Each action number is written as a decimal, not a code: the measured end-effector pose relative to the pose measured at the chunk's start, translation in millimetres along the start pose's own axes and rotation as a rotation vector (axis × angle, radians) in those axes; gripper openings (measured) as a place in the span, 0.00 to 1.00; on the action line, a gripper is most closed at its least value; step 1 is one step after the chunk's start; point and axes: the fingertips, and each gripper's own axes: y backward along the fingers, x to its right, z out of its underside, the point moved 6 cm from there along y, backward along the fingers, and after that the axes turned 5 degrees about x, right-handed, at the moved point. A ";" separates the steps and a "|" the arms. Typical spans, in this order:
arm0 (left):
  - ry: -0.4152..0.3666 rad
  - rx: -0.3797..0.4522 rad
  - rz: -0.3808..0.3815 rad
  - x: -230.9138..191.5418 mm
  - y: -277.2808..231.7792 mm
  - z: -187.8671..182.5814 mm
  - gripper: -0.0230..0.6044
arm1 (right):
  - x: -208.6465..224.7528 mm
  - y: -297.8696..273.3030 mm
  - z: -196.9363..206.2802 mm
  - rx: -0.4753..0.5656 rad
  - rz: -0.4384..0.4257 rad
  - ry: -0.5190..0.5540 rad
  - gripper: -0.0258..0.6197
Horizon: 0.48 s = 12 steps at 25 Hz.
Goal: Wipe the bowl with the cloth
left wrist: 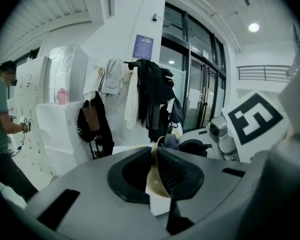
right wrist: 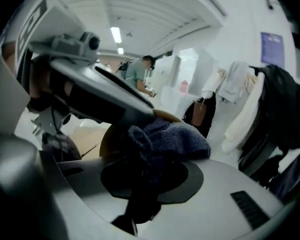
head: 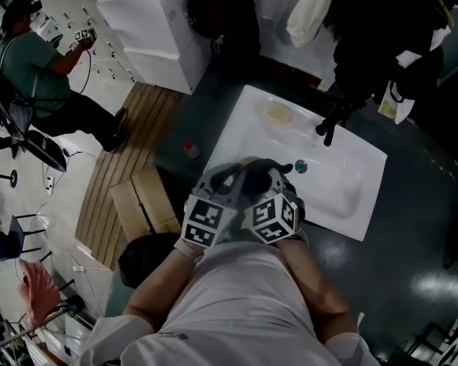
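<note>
My left gripper [left wrist: 157,166] clamps the bowl [left wrist: 151,183] rim, my right gripper [right wrist: 142,184] pinches the cloth [right wrist: 177,139]. The cloth seems to touch the bowl, but the view is dim.

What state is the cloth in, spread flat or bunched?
Bunched: the right gripper is shut on the blue cloth, which bulges in crumpled folds in front of the tan bowl.

White sink [head: 343,155] on a dark surface, black faucet [head: 330,124] at its far edge, round drain [head: 301,166] near the middle. To its left, a slatted wooden platform [head: 126,158] with a cardboard box [head: 141,204] on it. Person in green shirt [head: 32,61] at far left. Coats [left wrist: 151,96] hang on a rack, black bag [left wrist: 92,121] beside them. Pink bottle [left wrist: 62,96] atop white cabinet [left wrist: 55,129].
</note>
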 end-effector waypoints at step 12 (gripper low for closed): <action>0.010 -0.028 -0.038 -18.7 2.8 5.8 0.08 | -36.8 -0.8 -6.7 -0.148 -0.272 0.708 0.16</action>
